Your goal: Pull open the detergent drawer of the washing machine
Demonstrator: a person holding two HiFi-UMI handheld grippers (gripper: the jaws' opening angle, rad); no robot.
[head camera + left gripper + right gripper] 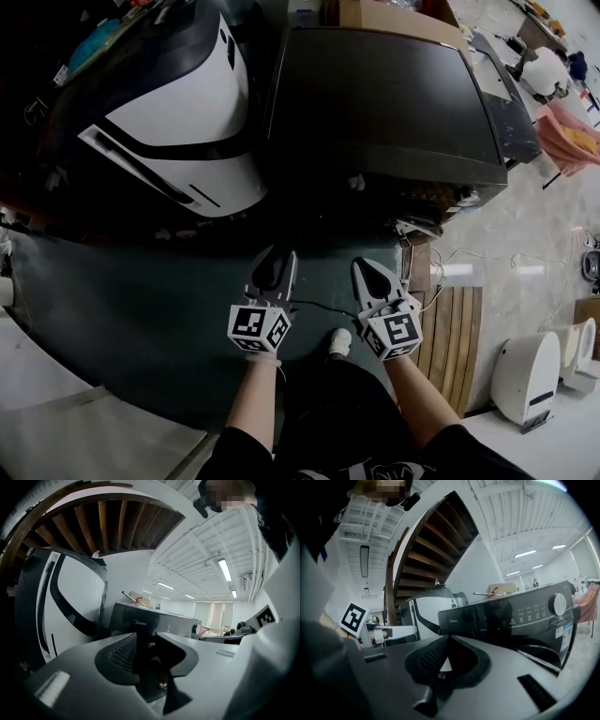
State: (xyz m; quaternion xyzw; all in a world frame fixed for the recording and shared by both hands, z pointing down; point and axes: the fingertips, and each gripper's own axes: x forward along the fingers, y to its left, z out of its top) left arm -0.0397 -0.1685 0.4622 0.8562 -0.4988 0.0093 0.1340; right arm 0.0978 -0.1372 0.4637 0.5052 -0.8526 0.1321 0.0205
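Left gripper [277, 259] and right gripper [364, 266] are held side by side, near level, pointing at the washer [384, 94] front and clear of it. Left jaws stand apart with nothing between them. Right jaw tips meet, empty. The drawer [457, 617] sits flush and shut at the left end of the control panel. A white appliance [187, 112] stands just left of the washer.

Ceiling strip lights [224, 569] brighten the fisheye gripper views; the head view is dim.
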